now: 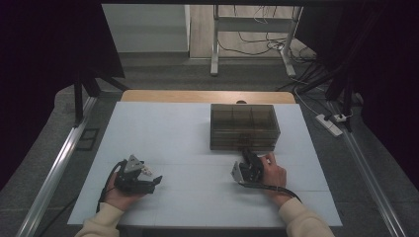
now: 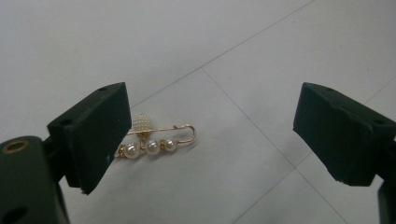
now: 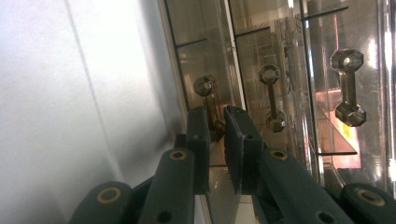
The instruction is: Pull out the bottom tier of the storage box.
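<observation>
Black jaws of the right gripper (image 3: 215,128) pinch the lowest drawer handle (image 3: 208,100) of the smoky clear drawer box (image 1: 244,126), hand tilted sideways at its front. Seen from above, the left gripper (image 1: 155,180) rests low on the white table (image 1: 188,143); its own view shows wide-open jaws flanking a pearl brooch pin (image 2: 154,140).

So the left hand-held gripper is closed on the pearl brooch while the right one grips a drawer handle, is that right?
Not quite: the left hand-held gripper is open, with the pearl brooch lying untouched on the table, as the left gripper view shows. The right hand-held gripper does grip a drawer handle.
</observation>
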The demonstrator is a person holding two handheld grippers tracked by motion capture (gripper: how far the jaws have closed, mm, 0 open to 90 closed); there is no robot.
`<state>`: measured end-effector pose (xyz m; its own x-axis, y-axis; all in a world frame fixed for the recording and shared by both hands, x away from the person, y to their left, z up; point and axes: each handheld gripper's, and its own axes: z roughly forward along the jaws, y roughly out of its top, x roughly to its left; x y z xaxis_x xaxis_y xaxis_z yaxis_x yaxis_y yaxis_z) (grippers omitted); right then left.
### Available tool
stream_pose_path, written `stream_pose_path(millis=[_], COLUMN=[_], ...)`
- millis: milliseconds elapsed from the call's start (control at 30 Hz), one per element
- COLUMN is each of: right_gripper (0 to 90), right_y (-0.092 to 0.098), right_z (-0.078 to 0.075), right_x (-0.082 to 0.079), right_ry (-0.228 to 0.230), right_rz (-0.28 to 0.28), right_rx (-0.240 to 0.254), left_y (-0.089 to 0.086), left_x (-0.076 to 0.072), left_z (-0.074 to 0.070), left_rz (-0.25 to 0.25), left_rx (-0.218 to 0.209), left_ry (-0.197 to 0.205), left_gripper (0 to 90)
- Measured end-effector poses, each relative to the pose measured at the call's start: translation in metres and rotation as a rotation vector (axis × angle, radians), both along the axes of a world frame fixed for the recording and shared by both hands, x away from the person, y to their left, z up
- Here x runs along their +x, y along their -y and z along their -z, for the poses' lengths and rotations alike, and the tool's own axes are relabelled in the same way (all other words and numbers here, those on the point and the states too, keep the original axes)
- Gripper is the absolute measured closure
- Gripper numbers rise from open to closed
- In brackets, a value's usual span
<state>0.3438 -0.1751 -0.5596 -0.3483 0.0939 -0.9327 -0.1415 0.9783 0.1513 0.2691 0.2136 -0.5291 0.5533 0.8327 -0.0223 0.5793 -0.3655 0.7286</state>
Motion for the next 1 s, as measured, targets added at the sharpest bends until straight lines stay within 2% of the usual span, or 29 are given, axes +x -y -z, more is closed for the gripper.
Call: stream_pose_path(millis=[200,267,333,500,633,1000], right_gripper=[79.5,79.4,79.4,79.2,79.0,78.7], right_y=[0.002,0.003,0.003,0.003,0.003,0.003], right_z=[0.0,0.001,0.0,-0.001,-0.001,0.0], right_x=[-0.005,-0.005,-0.008,-0.013,-0.018,-0.017], right_ry=[0.002,-0.004,-0.009,-0.023,-0.032,-0.037], right_rz=[0.001,-0.015,-0.002,-0.006,-0.016,-0.014], right_rx=[-0.003,0.015,0.004,0.018,0.01,0.018], left_y=[0.0,0.0,0.0,0.0,0.0,0.0], left_x=[0.0,0.0,0.0,0.0,0.0,0.0], left_z=[0.0,0.0,0.0,0.0,0.0,0.0], left_rz=[0.0,0.0,0.0,0.0,0.0,-0.001], left_rx=[-0.003,-0.003,-0.002,-0.003,-0.003,-0.002], left_ry=[0.001,0.001,0.001,0.001,0.001,0.001], left_gripper=[10.4,10.3,10.3,10.3,10.3,10.3])
